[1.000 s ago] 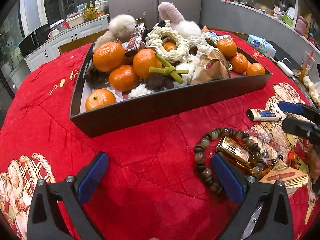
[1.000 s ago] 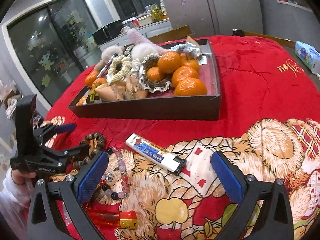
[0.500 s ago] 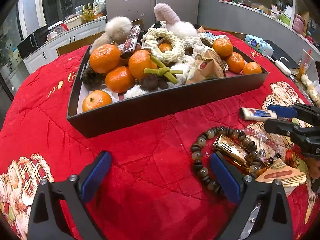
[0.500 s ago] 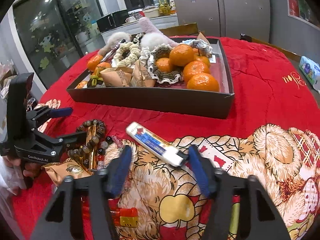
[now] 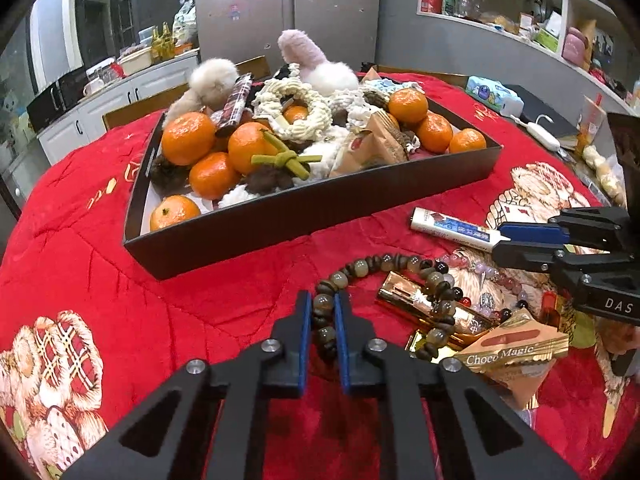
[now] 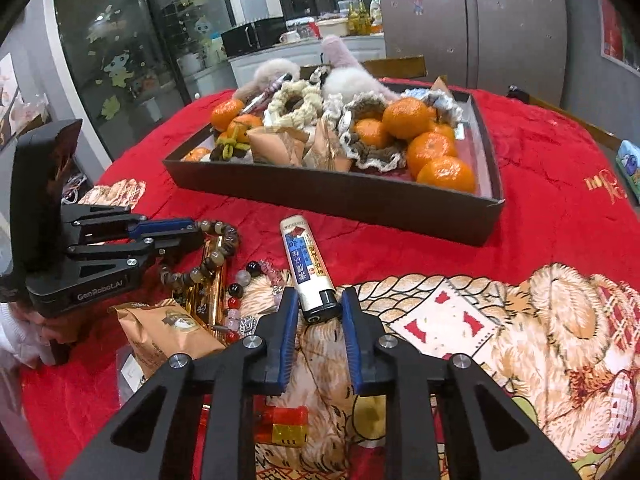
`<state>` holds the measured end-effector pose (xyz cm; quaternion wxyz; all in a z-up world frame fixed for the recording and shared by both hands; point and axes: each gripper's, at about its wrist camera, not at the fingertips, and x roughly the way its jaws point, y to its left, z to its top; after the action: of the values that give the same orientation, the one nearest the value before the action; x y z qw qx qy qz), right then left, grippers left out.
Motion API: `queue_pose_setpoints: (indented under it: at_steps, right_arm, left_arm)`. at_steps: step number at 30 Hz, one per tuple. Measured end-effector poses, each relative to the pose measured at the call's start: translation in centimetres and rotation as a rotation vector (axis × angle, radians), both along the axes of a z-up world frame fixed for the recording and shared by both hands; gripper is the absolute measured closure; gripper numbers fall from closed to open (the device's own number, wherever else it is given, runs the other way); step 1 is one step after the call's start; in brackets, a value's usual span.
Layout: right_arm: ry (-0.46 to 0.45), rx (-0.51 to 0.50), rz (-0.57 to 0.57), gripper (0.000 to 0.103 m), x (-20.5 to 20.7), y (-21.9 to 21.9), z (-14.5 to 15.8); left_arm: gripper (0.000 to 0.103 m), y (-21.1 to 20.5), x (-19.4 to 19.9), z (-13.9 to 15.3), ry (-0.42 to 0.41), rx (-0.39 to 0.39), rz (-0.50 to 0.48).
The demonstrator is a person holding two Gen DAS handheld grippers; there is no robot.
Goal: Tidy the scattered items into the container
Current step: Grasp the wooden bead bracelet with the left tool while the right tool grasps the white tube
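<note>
A home kitchen-dining room: behind the red-clothed table (image 5: 80, 264) stand a steel fridge (image 5: 288, 12), white counter cabinets (image 5: 100, 108) and cluttered shelves (image 5: 560, 20).

A grey double-door refrigerator (image 5: 286, 12) stands behind the red quilted tablecloth (image 5: 80, 248) — white kitchen cabinets (image 5: 116, 108) left, cluttered wall shelves (image 5: 552, 12) right, glass doors (image 6: 116, 56) with stickers.

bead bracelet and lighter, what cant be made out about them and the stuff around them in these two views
- Bead bracelet: left gripper fingers cover the pinched beads, left wrist view.
- Lighter: printed label too small to read, both views.
- Gold bar: partly under the beads and snack packet.
- Orange lighter: mostly behind the right gripper body, right wrist view.
- Tray: bottom layer buried.
</note>
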<state>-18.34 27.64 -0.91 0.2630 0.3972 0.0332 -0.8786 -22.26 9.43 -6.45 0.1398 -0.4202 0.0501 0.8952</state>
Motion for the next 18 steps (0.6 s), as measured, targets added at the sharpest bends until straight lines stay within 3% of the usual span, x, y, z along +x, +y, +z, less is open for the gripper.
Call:
queue_pose_setpoints:
  at_steps: [18]
  right_arm:
    - [-0.019,-0.082,-0.020,0.082,0.3,0.7,1.0]
  left_arm:
    - [0.091,-3.0,1.4,1.3,0.032,0.005,0.045]
